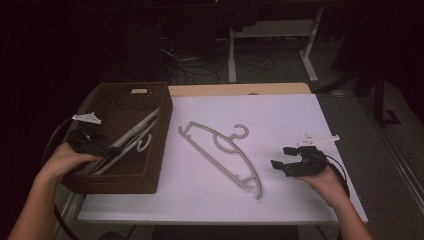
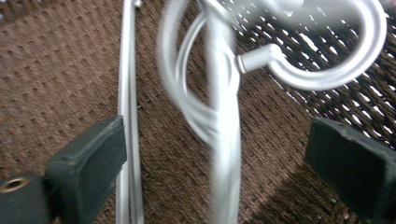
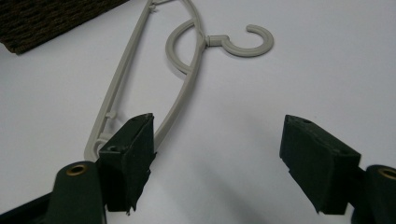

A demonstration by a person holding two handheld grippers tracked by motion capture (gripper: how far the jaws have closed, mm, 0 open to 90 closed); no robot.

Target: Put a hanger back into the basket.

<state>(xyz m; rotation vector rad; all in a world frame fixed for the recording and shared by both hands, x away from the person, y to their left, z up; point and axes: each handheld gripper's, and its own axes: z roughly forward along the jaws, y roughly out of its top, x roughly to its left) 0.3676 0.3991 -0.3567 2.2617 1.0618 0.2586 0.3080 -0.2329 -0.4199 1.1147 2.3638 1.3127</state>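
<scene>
I am holding the left gripper [image 1: 102,147] over the near-left rim of the brown wicker basket [image 1: 159,145], jaws released around a white hanger [image 2: 224,116] lying inside it. I am resting the right gripper [image 1: 285,157] on the table [image 1: 300,200], jaws spread, empty, beside a second hanger [image 1: 222,152].
</scene>
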